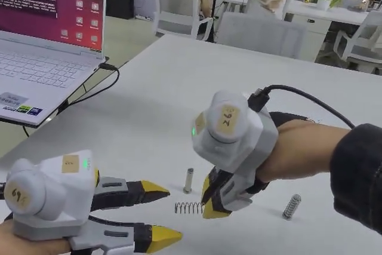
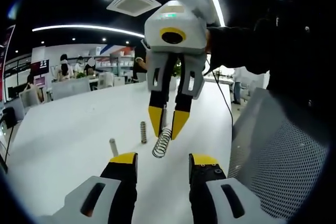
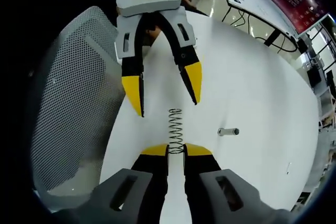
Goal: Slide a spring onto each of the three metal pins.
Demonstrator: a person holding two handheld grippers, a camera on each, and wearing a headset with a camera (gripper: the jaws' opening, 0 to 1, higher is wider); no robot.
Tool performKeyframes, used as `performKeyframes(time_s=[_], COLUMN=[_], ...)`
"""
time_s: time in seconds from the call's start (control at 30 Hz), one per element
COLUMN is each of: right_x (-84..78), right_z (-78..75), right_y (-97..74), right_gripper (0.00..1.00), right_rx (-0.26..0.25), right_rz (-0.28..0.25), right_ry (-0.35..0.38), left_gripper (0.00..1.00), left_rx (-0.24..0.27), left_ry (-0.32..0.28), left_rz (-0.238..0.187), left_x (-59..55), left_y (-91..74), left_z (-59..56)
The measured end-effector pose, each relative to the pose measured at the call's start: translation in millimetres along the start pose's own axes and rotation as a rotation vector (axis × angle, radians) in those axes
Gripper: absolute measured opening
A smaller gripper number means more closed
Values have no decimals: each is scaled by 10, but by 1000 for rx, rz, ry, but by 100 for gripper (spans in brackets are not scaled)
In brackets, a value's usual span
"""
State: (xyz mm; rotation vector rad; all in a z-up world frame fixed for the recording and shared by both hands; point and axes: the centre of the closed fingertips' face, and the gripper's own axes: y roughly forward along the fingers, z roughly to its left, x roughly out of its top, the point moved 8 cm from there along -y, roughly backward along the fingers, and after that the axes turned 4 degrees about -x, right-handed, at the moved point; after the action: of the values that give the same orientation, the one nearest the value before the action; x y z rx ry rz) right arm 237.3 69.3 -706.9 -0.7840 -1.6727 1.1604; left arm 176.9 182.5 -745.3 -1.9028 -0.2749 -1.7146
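- Right hand-held gripper (image 1: 212,207), white shell, black fingers, yellow tips: one. Its jaws are pressing nearly together, pinching one end of a thin, loose-coiled steel wire spring (image 1: 190,208).
- The spring is reaching out sideways from the tips, low at the smooth white table (image 1: 149,106).
- Left hand-held gripper (image 1: 160,214), same build: one. Its jaws are standing wide apart, gripping nothing and facing the spring's free end.
- Short smooth grey metal pin (image 1: 188,180): one, standing upright just behind the held spring.
- Tighter-wound metal spring (image 1: 291,206): one, leaning slightly, well off to the right. I cannot tell whether a pin is sitting inside it.
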Motion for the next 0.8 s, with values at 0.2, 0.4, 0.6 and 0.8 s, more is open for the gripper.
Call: performKeyframes(time_s=[0.2, 0.4, 0.6, 0.8], right_x=[-7, 5, 9, 7], right_z=[39, 59, 74, 86], right_y=[-42, -78, -79, -80], right_gripper=[8, 8, 8, 8], right_rx=[1, 0, 4, 5], right_rz=[6, 7, 10, 12], right_ry=[-20, -53, -70, -77], left_gripper=[23, 15, 10, 6], left_rx=[-28, -48, -58, -62], left_ry=[16, 30, 38, 44], left_rz=[-5, -8, -11, -10], left_x=[38, 67, 89, 92], left_y=[31, 52, 76, 96], left_z=[-32, -47, -65, -72])
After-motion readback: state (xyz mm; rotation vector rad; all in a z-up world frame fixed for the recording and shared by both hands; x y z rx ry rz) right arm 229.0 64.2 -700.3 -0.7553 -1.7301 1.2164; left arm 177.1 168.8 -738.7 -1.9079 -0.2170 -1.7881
